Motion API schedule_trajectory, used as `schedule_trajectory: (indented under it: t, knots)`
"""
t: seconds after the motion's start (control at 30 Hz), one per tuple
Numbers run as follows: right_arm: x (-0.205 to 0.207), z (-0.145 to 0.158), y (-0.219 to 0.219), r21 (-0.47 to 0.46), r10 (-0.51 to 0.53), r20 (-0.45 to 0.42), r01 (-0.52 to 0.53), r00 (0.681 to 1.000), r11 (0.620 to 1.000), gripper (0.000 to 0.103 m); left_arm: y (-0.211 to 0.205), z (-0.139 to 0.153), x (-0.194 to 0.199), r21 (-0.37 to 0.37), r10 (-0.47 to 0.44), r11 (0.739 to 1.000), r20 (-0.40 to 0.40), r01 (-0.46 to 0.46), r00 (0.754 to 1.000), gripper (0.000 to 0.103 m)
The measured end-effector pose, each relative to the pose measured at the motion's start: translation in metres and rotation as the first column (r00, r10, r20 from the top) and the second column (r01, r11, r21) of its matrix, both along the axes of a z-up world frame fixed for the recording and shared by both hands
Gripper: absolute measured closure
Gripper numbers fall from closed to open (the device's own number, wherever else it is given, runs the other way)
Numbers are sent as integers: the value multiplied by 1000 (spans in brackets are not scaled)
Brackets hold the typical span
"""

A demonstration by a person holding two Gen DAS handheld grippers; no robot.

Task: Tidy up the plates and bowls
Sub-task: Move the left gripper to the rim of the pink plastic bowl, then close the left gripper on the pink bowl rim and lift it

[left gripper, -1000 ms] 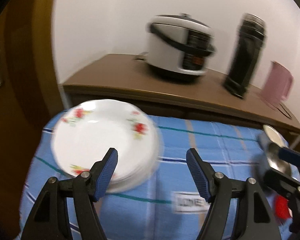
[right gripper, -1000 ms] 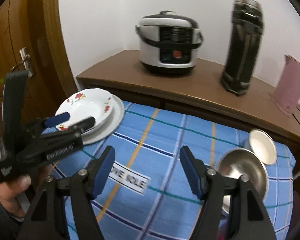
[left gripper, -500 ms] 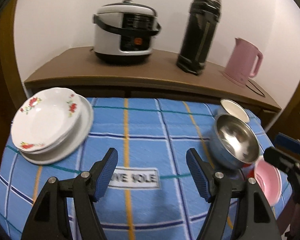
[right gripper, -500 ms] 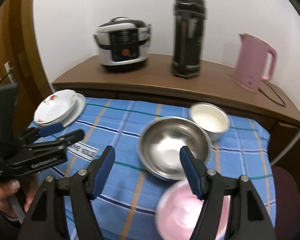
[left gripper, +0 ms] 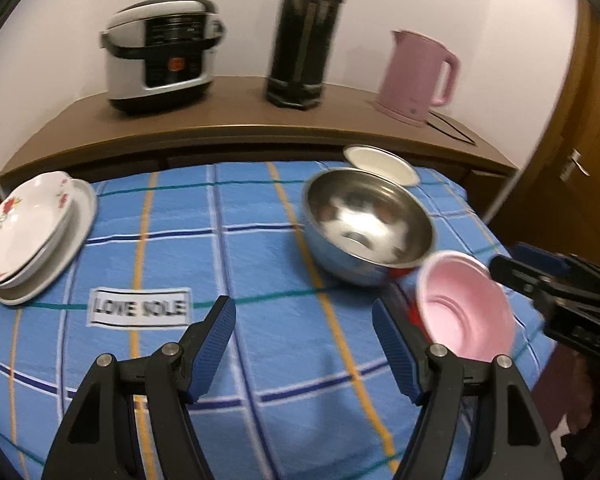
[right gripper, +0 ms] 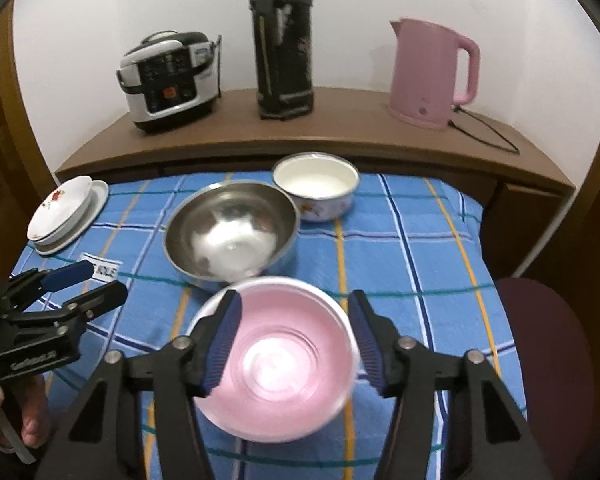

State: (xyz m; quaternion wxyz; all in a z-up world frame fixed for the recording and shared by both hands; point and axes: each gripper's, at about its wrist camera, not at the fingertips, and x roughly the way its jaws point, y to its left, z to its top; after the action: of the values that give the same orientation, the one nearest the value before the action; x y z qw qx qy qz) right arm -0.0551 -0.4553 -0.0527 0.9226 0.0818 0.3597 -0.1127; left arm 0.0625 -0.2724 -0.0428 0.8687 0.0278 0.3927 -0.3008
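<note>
A: Our right gripper hangs over the pink bowl, jaws apart, nothing clamped; the bowl sits on the cloth between and beneath the fingers.

B: And our left gripper is spread wide too, empty, off to the left.

A: Just ahead stands the steel bowl, beyond it the white bowl. We judge pink nests in steel, being smaller.

B: Far left ahead, the plates are already stacked.
</note>
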Motion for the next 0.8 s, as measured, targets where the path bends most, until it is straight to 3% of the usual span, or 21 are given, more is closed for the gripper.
schedule_trajectory:
  t: [0.3,0.57,0.8]
  knots:
    - [-16,-18,-21,23,-36,-36,37,999,999,64,-33,-1,-18,-16,-101,995,-23,101,995,30]
    - [-17,-29,-29,39,-32,-57,34,998,999,72,-54,-7,-23,0,-134,991,-19,134,991,31]
    - [-17,-34,-28,51,-6,-61,9,998,999,82,-68,-16,-25,31,-160,986,-39,162,986,61]
